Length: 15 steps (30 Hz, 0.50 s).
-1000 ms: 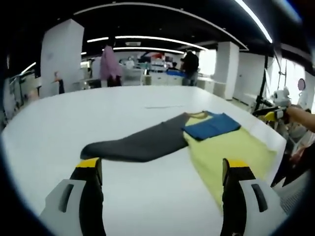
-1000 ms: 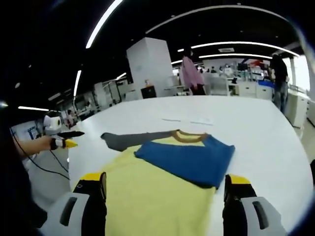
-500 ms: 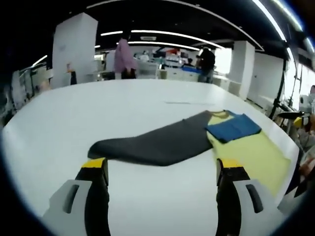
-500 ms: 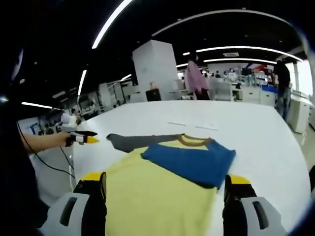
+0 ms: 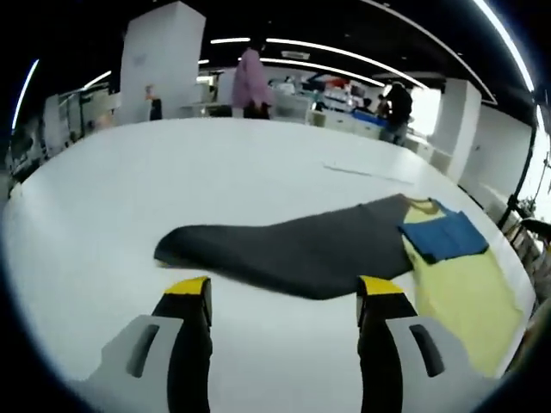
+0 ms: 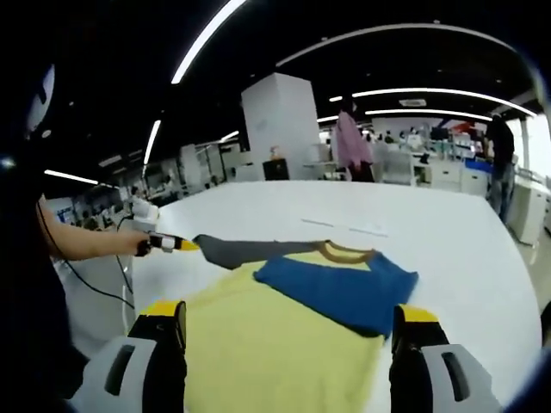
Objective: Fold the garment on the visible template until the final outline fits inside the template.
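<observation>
In the left gripper view, the left gripper [image 5: 285, 297] is seen at the bottom centre with its yellow-tipped jaws spread wide, nothing held between them, just short of the long dark grey sleeve [image 5: 293, 249] of the garment. That sleeve is stretched flat across the middle of the white table [image 5: 172, 172]. In the right gripper view, the right gripper [image 6: 284, 318] is likewise parted wide and empty above the pale yellow shirt body [image 6: 275, 344] at lower centre. A blue sleeve [image 6: 344, 288] is folded over it, right of centre. At left of that view, the other gripper is held at the grey sleeve's end.
</observation>
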Each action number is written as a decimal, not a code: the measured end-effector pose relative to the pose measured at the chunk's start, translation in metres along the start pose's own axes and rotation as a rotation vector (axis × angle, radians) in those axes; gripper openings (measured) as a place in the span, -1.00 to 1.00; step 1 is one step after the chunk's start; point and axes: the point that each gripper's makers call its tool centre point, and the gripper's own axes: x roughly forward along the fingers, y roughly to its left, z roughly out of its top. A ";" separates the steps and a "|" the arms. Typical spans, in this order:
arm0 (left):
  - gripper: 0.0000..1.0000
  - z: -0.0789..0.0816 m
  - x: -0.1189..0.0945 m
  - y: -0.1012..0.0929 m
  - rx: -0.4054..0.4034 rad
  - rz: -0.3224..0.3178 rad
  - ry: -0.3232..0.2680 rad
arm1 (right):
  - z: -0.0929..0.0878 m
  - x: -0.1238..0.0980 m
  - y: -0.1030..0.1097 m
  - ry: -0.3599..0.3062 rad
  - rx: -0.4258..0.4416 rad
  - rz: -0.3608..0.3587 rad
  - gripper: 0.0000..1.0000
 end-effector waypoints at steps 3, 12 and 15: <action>-0.01 -0.005 0.006 0.004 -0.051 0.018 0.025 | -0.001 -0.001 -0.003 0.003 0.005 -0.011 0.98; -0.39 -0.008 0.015 0.000 -0.123 0.035 0.026 | -0.001 -0.003 -0.008 0.008 0.005 -0.034 0.98; -0.61 -0.011 0.018 -0.001 -0.175 0.040 0.031 | -0.002 -0.004 -0.008 0.013 0.005 -0.040 0.98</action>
